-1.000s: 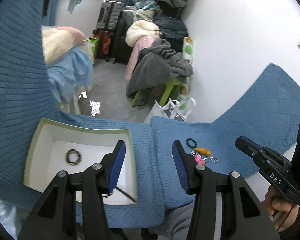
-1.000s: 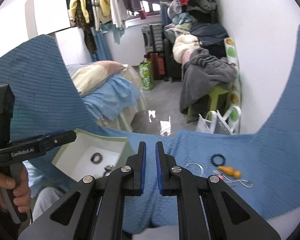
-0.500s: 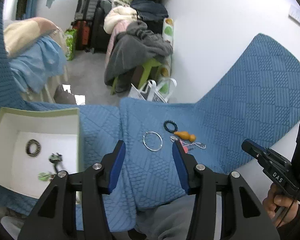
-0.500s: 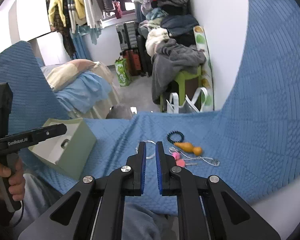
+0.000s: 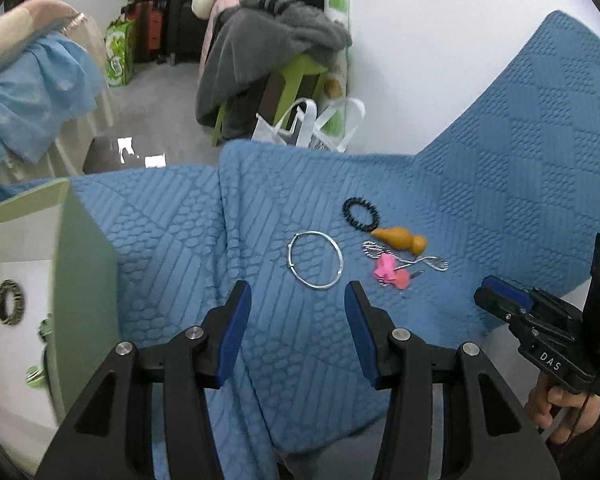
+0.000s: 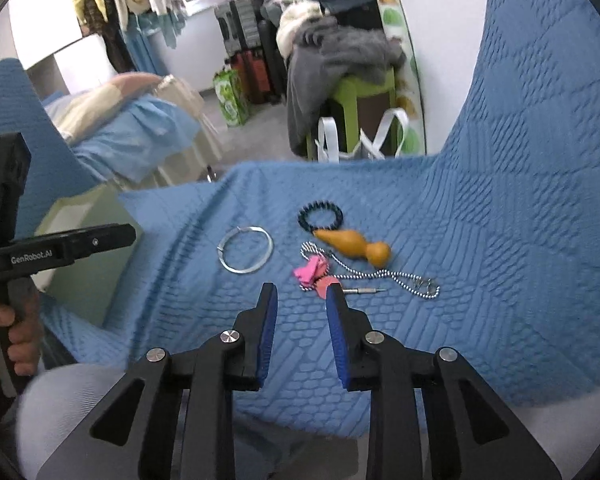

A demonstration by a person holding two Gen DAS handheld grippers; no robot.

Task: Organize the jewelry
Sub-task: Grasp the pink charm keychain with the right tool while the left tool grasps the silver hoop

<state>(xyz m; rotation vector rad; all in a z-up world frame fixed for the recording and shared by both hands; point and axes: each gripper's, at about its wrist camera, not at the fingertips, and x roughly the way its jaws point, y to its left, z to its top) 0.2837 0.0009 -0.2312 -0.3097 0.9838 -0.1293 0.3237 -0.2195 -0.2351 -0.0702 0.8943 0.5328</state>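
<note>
On blue quilted cover [image 5: 500, 152], centre: jewelry group lying loose. Thin silver wire bangle [image 5: 316, 260] sits nearest L side; black beaded bracelet [image 5: 361, 213] lies behind and to its R. Orange gourd-shaped wooden pendant [image 5: 400, 238] lies just beside the black bracelet, touching or nearly so. Pink bow-shaped charm [image 5: 388, 270] lies w/ black-and-white twisted cord chain [image 6: 384, 274] running out from under it toward the R.

Left gripper [image 5: 298, 302]: jaws spread wide, nothing btwn them; blue pads frame the cover just below the silver bangle, no contact seen. Right gripper [image 6: 302, 300]: jaws have just been opening, now parted w/ a moderate gap, nothing btwn them; R fingertip overlaps the pink charm in right-wrist view, contact cannot be told.

Pale green open box w/ white lining [image 5: 84, 264], L edge of left-wrist view, stands on the cover well apart from the group. Inside: dark patterned ring-shaped bangle [image 5: 10, 302] on the box floor, plus small green-toned piece [image 5: 36, 372], blurred, type unclear.

A hand [image 5: 556, 404] grips the right gripper's handle at lower R of left-wrist view; another hand [image 6: 16, 332] grips the left gripper's handle at L of right-wrist view.
</note>
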